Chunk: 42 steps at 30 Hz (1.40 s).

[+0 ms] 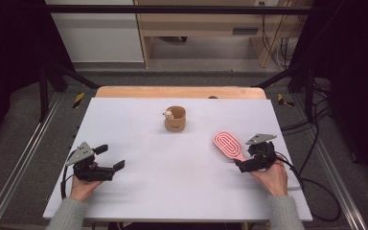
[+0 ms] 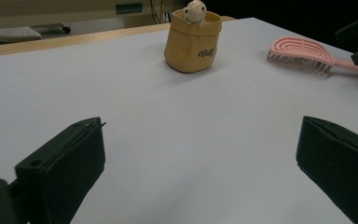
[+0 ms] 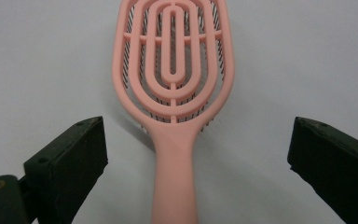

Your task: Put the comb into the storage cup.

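A pink hairbrush [image 1: 228, 144] lies bristles down on the white table [image 1: 172, 191], at the right. Its handle [image 3: 175, 182] runs between the jaws of my right gripper [image 1: 242, 164], which stand wide on either side without touching it; this gripper is open. A tan cup with a small white animal figure on its rim [image 1: 175, 118] stands upright near the far middle of the table. My left gripper [image 1: 111, 158] rests open near the front left, with nothing between its jaws. In the left gripper view, the cup [image 2: 193, 41] and hairbrush [image 2: 303, 53] lie far ahead.
A wooden strip [image 1: 179, 92] borders the table's far edge. Metal rails [image 1: 19, 158] run along both sides. Cables [image 1: 316, 191] trail off the table at the right. Bare table surface lies between the two grippers and in front of the cup.
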### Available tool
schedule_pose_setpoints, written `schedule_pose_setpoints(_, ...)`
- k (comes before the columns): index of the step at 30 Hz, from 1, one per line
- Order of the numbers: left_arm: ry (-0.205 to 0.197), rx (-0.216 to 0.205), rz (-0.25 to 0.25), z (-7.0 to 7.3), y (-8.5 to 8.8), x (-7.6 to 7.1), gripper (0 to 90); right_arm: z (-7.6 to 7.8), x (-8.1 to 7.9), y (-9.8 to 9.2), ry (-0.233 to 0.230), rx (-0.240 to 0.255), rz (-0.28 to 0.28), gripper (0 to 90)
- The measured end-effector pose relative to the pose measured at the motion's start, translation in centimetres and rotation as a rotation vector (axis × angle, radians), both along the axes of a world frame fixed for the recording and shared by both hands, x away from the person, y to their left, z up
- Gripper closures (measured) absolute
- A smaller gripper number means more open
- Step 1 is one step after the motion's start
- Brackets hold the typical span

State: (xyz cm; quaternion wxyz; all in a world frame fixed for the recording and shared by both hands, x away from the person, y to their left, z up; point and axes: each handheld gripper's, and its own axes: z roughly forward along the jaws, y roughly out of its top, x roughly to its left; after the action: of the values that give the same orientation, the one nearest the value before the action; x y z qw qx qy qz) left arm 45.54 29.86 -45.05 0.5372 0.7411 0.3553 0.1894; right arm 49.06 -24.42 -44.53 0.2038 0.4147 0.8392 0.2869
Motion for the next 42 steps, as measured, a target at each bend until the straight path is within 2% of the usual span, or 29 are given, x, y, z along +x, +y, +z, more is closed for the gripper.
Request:
schedule_pose_setpoints(4,0.0,-0.001,0.0,0.0,0.0,0.0,1.1,-0.4,0.1,0.0,0.017,-0.003,0.002,8.9)
schedule_pose_setpoints(7,0.001,0.0,-0.001,0.0,0.0,0.0,1.1,-0.5,0.1,-0.1,0.036,0.002,0.017,17.4)
schedule_pose_setpoints(17,0.001,-0.001,0.0,0.0,0.0,0.0,1.1,-0.9,0.1,0.0,0.055,0.007,0.001,27.0)
schedule_pose_setpoints(23,0.0,-0.001,0.0,0.0,0.0,0.0,1.1,-1.0,0.2,0.0,0.078,0.009,0.012,35.4)
schedule_pose_setpoints(29,0.0,0.001,-0.001,0.0,0.0,0.0,1.1,-1.1,0.3,0.1,0.099,0.0,0.021,41.7)
schedule_pose_setpoints(42,0.0,0.001,-0.002,0.0,0.0,0.0,1.1,-1.4,0.3,0.3,0.113,-0.028,0.036,54.9)
